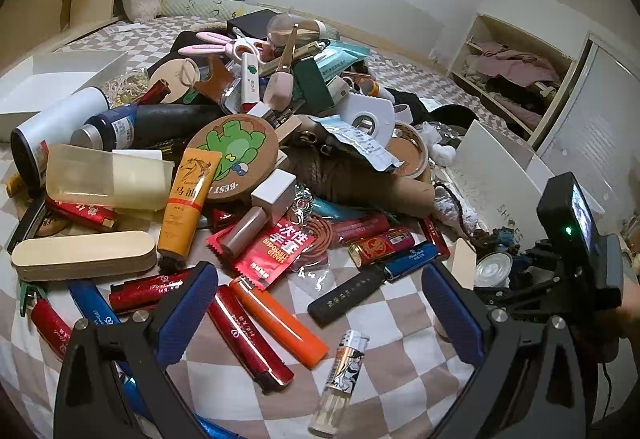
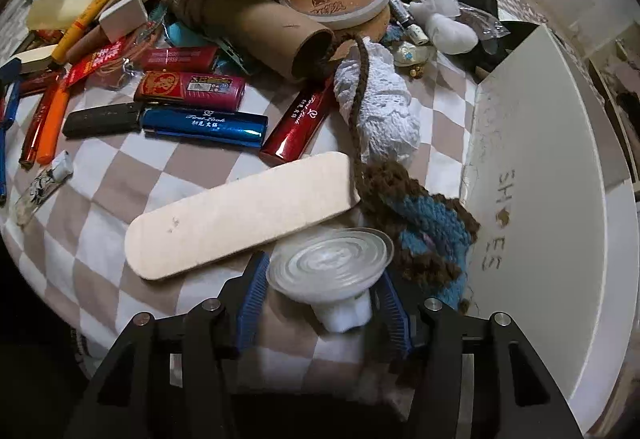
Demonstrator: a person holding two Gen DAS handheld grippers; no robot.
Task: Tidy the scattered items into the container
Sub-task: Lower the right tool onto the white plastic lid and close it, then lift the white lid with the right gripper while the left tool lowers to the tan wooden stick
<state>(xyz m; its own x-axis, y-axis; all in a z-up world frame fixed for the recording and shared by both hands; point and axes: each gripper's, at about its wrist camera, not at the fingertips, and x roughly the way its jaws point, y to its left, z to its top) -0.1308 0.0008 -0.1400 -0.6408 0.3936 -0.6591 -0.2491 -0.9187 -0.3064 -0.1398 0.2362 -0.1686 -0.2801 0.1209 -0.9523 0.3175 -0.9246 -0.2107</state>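
My right gripper (image 2: 324,309) points steeply down, its blue pads shut on a clear suction cup (image 2: 330,263) with a white stem, low over the checked bedspread. A pale wooden case (image 2: 240,215) lies just left of it, and a brown-and-blue knitted piece (image 2: 424,223) just right. The white box marked SHOES (image 2: 540,199) stands to the right. In the left wrist view my left gripper (image 1: 320,315) hangs open above an orange lighter (image 1: 280,319) and a clear printed lighter (image 1: 340,379), holding nothing. The right gripper's body (image 1: 576,231) and the suction cup (image 1: 494,271) show at the right.
A large heap fills the bed: several red and blue lighters (image 2: 204,125), a cardboard tube (image 2: 256,27), a round cork coaster (image 1: 232,155), an orange tube (image 1: 188,207), a red glove packet (image 1: 268,255). A white open box (image 1: 60,75) sits at the far left.
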